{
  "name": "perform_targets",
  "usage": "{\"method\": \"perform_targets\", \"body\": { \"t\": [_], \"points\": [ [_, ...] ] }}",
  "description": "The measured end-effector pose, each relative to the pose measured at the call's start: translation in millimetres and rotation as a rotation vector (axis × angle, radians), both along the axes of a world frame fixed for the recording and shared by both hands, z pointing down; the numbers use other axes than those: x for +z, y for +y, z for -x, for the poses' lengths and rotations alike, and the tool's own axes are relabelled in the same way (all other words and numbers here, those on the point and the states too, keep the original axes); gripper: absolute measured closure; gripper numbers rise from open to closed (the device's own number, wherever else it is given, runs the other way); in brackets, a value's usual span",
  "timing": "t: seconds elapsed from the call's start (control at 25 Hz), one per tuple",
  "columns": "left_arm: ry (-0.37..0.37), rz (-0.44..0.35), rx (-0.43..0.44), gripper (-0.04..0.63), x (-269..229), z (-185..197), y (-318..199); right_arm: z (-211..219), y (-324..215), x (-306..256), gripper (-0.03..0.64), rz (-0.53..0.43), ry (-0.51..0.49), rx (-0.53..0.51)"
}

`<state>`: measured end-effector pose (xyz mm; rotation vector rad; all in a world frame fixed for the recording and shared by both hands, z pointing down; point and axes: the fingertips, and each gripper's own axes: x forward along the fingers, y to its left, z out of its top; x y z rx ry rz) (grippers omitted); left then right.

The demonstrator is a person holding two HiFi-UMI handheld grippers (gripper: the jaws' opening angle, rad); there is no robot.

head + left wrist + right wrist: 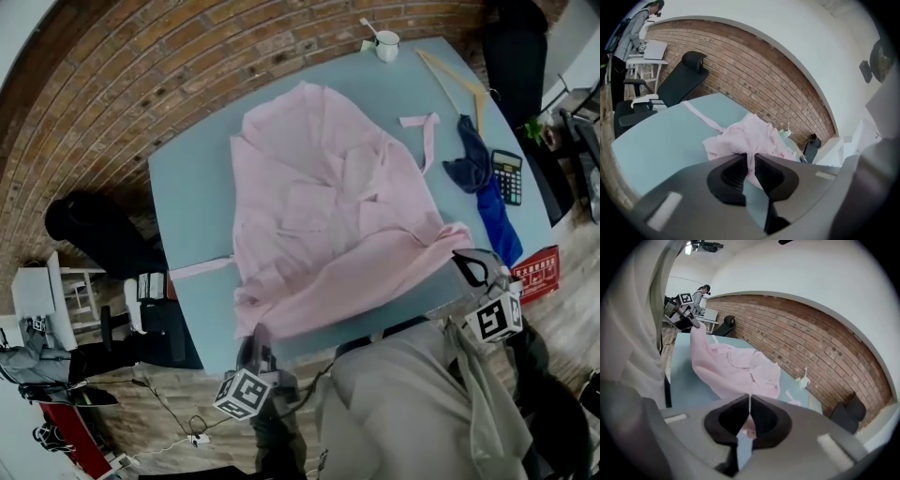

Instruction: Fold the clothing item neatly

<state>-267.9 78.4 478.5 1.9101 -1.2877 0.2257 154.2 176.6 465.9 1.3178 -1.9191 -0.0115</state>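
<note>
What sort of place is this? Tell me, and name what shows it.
Likely an office or workroom: a brick wall, a black office chair, and a calculator on the blue table where the pink garment lies.

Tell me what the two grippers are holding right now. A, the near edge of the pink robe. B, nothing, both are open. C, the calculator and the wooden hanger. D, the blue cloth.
A: fabric of the pink robe is pinched between the closed jaws of the left gripper and of the right gripper, with its near edge raised off the blue table.
</note>
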Motion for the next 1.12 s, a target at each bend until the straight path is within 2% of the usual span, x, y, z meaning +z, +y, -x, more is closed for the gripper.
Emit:
{"method": "perform_targets", "body": {
  "t": [0.12, 0.24, 0.36, 0.52, 0.64, 0.68, 0.72, 0.76, 0.88, 0.92, 1.0, 1.12],
  "points": [
    [0.005, -0.066, 0.016, 0.546, -24.0, -3.7, -50.0, -11.8, -48.9, -18.7, 0.604, -0.056, 0.032, -0.019],
    [0.022, -0.099, 0.037, 0.548, -36.8, -15.0, -103.6, -24.3, -103.8, -28.7, 0.604, -0.082, 0.119, -0.035],
    [0.035, -0.097, 0.069, 0.548, -40.7, -31.6, -155.0, -36.0, -158.3, -33.7, 0.604, -0.097, 0.189, -0.039],
    [0.001, -0.077, 0.078, 0.548, -25.9, -42.4, -211.9, -53.7, -217.6, -17.7, 0.604, -0.100, 0.232, -0.020],
    [-0.053, -0.048, 0.059, 0.532, -4.9, -42.8, -241.3, -75.2, -253.8, -6.9, 0.604, -0.148, 0.262, 0.079],
    [-0.085, -0.044, 0.050, 0.462, 0.7, -41.8, -247.2, -84.4, -263.7, -8.0, 0.593, -0.200, 0.272, 0.140],
    [-0.120, -0.042, 0.045, 0.320, 4.8, -40.9, -250.2, -92.6, -270.6, -11.8, 0.583, -0.261, 0.284, 0.200],
    [-0.150, -0.041, 0.046, 0.259, 7.7, -40.3, -250.5, -98.5, -273.6, -16.9, 0.583, -0.316, 0.290, 0.244],
    [-0.186, -0.026, 0.034, 0.219, 14.9, -31.9, -241.3, -104.3, -266.7, -28.9, 0.583, -0.377, 0.232, 0.289],
    [-0.181, -0.011, 0.022, 0.189, 17.9, -26.7, -234.7, -103.8, -259.5, -27.7, 0.583, -0.360, 0.197, 0.287],
    [-0.134, 0.045, 0.021, 0.187, 27.4, -23.1, -210.6, -94.5, -237.8, -13.5, 0.589, -0.263, 0.135, 0.234],
    [-0.066, 0.182, 0.053, 0.187, 53.9, -28.7, -155.5, -63.3, -191.9, 24.2, 0.600, -0.059, 0.152, 0.060]
  ]
}}
